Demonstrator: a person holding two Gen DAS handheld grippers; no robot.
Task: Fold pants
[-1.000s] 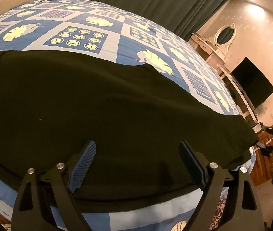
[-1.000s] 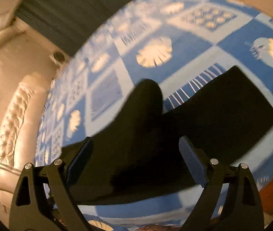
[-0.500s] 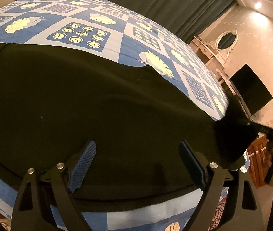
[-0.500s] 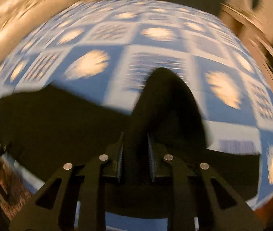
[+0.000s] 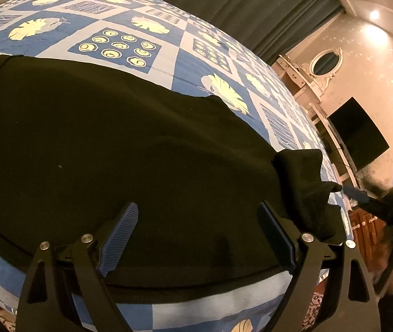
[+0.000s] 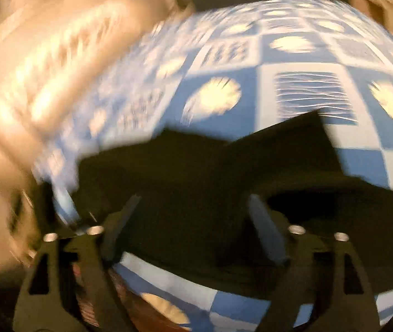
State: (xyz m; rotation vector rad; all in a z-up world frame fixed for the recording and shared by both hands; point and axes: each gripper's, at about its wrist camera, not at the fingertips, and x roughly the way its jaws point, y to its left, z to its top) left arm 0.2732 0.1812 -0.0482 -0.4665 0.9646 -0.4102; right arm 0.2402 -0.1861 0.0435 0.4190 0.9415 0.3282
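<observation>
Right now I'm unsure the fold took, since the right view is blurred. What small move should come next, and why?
Probably bring the right gripper back to the bunched leg end and pinch it. Its jaws stand open, gripping nothing, and that end sits crumpled on the pants rather than flat. The left gripper hovers open over the near edge.
</observation>
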